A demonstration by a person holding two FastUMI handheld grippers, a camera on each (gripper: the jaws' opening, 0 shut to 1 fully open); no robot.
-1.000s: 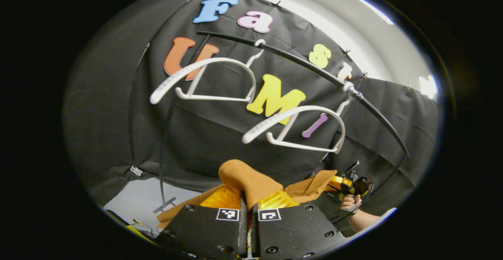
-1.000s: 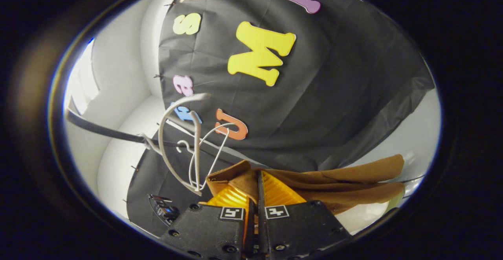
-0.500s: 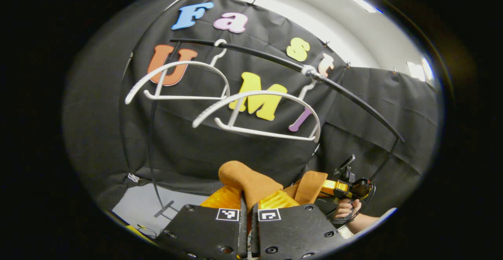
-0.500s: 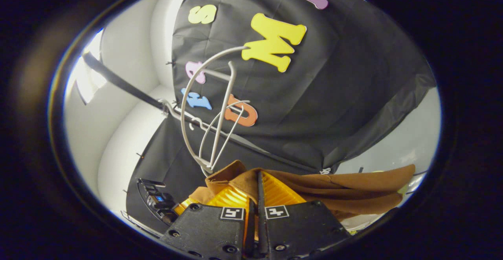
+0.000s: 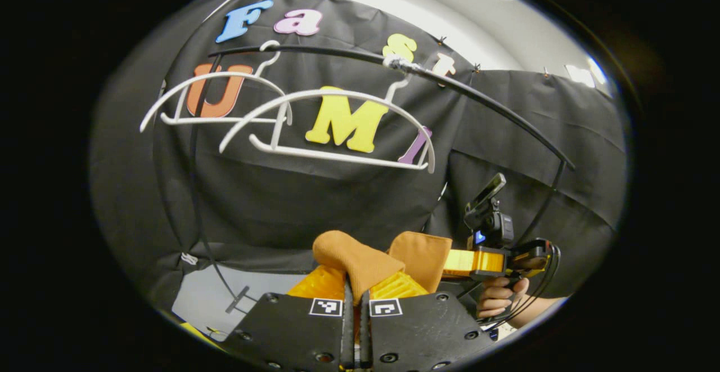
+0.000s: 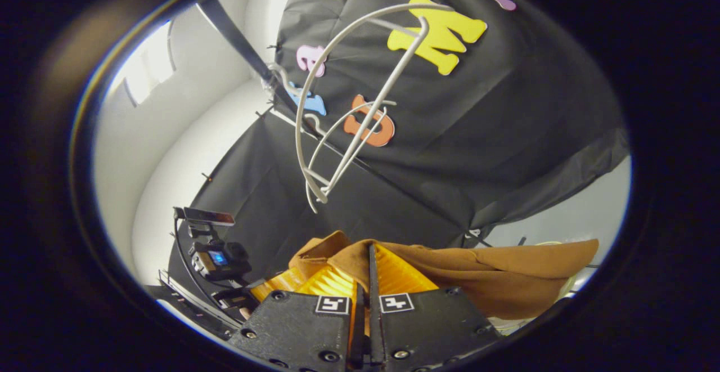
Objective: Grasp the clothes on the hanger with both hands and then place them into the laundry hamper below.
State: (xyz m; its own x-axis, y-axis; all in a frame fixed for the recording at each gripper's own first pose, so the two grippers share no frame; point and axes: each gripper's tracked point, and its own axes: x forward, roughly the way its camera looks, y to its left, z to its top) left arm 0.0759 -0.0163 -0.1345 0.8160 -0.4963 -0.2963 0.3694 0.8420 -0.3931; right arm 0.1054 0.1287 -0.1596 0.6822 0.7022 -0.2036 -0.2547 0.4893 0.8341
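Item: rust-brown fabric garment (image 6: 495,282), clamped by left gripper (image 5: 353,287) and right gripper (image 6: 368,282), clear of bare white plastic hangers (image 5: 326,124); next, presumably lowering into hamper.

clothes (image 5: 360,259) | brown cloth, bunched | off white hangers (image 5: 326,130), below them

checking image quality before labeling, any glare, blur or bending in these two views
Left gripper view: sharp, but the fisheye bows the rail and white hangers. Right gripper view: blown-out glare at the upper left, brown garment crisp, hanger strongly curved.
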